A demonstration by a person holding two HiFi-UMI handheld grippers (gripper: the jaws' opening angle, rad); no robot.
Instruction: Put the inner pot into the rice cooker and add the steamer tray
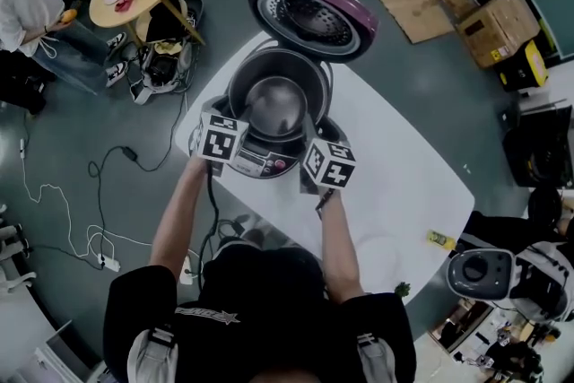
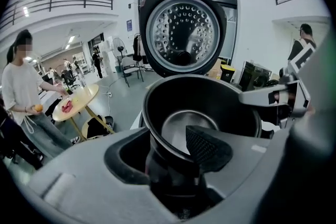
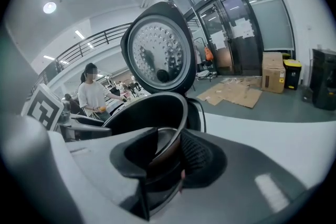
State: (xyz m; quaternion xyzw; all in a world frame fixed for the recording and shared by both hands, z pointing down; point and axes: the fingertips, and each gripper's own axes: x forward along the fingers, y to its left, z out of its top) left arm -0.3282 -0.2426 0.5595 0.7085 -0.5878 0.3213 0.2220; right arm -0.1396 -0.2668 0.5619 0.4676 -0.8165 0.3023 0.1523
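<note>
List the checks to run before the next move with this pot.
1. Open lid, tilted back clear of the pot: ok.
2. Grip of left gripper on inner pot rim: ok.
3. Grip of right gripper on the rim: ok.
4. Pot lined up with the rice cooker well: ok.
5. Pot interior empty: ok.
6. Pot fully seated before release: cannot tell.
</note>
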